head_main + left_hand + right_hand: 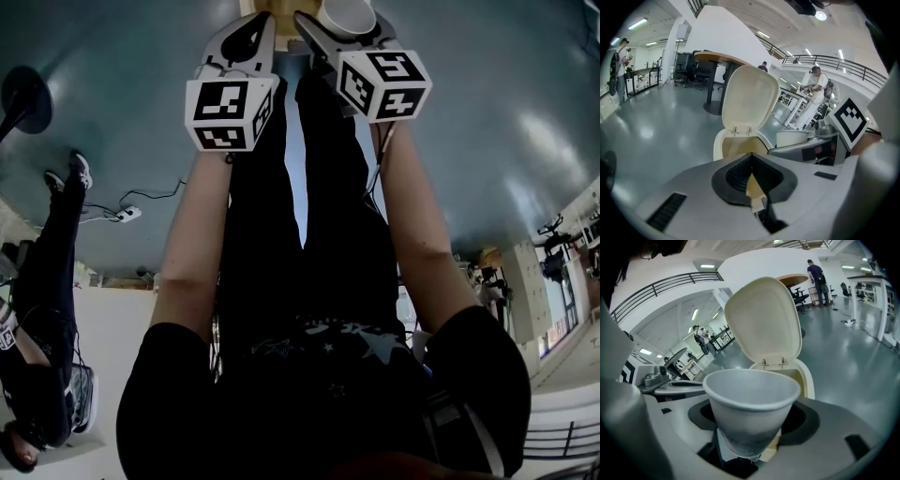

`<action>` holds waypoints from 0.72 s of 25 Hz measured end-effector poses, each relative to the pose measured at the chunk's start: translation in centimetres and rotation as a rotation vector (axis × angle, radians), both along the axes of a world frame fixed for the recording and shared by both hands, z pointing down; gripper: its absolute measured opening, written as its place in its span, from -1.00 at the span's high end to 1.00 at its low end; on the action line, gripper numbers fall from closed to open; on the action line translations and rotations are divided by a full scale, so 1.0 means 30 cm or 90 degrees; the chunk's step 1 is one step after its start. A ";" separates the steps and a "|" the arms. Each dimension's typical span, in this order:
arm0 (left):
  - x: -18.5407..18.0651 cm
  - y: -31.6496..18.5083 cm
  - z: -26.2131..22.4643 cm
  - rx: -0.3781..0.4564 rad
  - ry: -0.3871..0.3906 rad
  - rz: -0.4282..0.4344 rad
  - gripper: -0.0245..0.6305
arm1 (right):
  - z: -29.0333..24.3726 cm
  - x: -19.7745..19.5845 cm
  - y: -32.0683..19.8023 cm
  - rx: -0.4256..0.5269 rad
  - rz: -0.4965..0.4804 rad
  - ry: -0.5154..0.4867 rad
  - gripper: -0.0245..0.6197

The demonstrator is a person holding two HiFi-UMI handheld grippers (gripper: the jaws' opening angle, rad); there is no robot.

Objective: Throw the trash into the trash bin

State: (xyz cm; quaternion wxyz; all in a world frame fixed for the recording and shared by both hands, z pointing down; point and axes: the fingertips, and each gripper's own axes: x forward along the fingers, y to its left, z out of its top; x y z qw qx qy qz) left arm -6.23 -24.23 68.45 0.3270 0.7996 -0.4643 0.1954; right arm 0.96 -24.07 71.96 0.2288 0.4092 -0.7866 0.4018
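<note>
- Head view: both arms reach out over a glossy grey floor [112,112]. The left gripper [251,28] and right gripper [328,36] sit side by side, and the right one carries a white paper cup [349,13].
- Left gripper view: its dark ribbed pads [736,176] are pressed together on nothing. Ahead stands the cream plastic bin [723,146], with its rounded lid [750,98] flipped up.
- Right gripper view: the jaws pinch the thin, tapered cup low down, rolled rim upward, and the bin's open mouth shows behind it. This looks like the carry. Next the cup needs to be over the opening, then the jaws spread.
</note>
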 end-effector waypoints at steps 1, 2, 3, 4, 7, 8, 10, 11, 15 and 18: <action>0.002 0.005 0.020 -0.007 -0.002 0.000 0.89 | 0.015 0.001 0.001 -0.005 -0.003 0.001 -0.09; 0.005 0.009 0.037 -0.013 -0.003 0.000 0.89 | 0.027 0.002 0.002 -0.010 -0.006 0.003 -0.09; 0.008 0.012 0.050 -0.019 -0.004 0.000 0.89 | 0.037 0.004 0.001 -0.014 -0.009 0.005 -0.09; 0.011 0.012 0.062 -0.023 -0.005 0.000 0.89 | 0.047 0.006 -0.001 -0.017 -0.011 0.007 -0.10; 0.023 0.002 0.092 -0.031 -0.009 0.002 0.89 | 0.077 0.012 -0.013 -0.026 -0.015 0.010 -0.09; 0.027 -0.001 0.102 -0.034 -0.012 0.004 0.89 | 0.088 0.014 -0.014 -0.030 -0.017 0.012 -0.09; 0.034 -0.005 0.120 -0.040 -0.017 0.007 0.89 | 0.109 0.014 -0.014 -0.041 -0.021 0.015 -0.09; 0.035 -0.008 0.129 -0.043 -0.020 0.009 0.89 | 0.118 0.012 -0.013 -0.046 -0.023 0.018 -0.10; 0.026 -0.012 0.149 -0.052 -0.024 0.009 0.89 | 0.147 0.004 -0.010 -0.062 -0.020 0.034 -0.10; 0.032 0.000 0.152 -0.058 -0.025 0.012 0.89 | 0.158 0.015 -0.002 -0.073 -0.015 0.041 -0.18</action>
